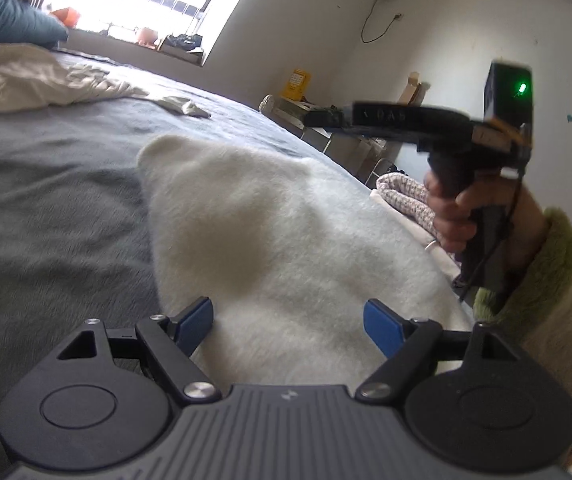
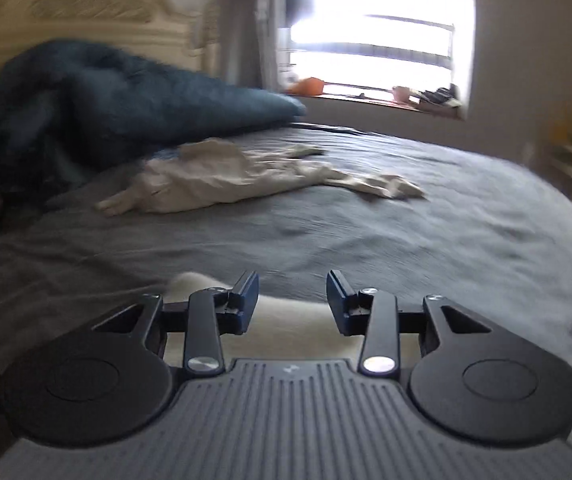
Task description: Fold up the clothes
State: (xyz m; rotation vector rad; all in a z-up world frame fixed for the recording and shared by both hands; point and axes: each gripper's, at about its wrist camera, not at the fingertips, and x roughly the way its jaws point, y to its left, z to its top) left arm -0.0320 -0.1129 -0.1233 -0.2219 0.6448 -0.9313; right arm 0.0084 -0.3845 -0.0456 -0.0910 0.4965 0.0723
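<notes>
Fleece garment (image 1: 286, 216), white and plush, lies spread across the grey bedspread (image 1: 54, 200) directly ahead of my left gripper (image 1: 287, 322), its near part reaching under the blue pads, its far end rounded and lying flat. I hold that gripper with its jaws spread wide and nothing between them, low over the cloth, likely to choose an edge for the next fold. My right gripper (image 2: 291, 300) is raised above the garment's near edge, jaws parted and empty; from the left wrist view it shows side-on, gripped by my right hand (image 1: 457, 216) in a green fuzzy sleeve (image 1: 545, 292). With neither tool pinching cloth, I judge the fold to be between grasps, the fleece left resting so it keeps its shape. Farther up the bed a crumpled cream garment (image 2: 246, 176) sprawls unfolded, well apart from the fleece, probably awaiting its turn. Behind it a dark blue quilt (image 2: 126, 92) is heaped against the cream headboard (image 2: 86, 4). At the right edge of the bed a pink-and-white knitted piece (image 1: 401, 196) sits just beside the fleece and could crowd a fold made toward that side. A bright window (image 2: 373, 24) with a cluttered sill washes out the far wall. Nothing lies on the fleece itself.
</notes>
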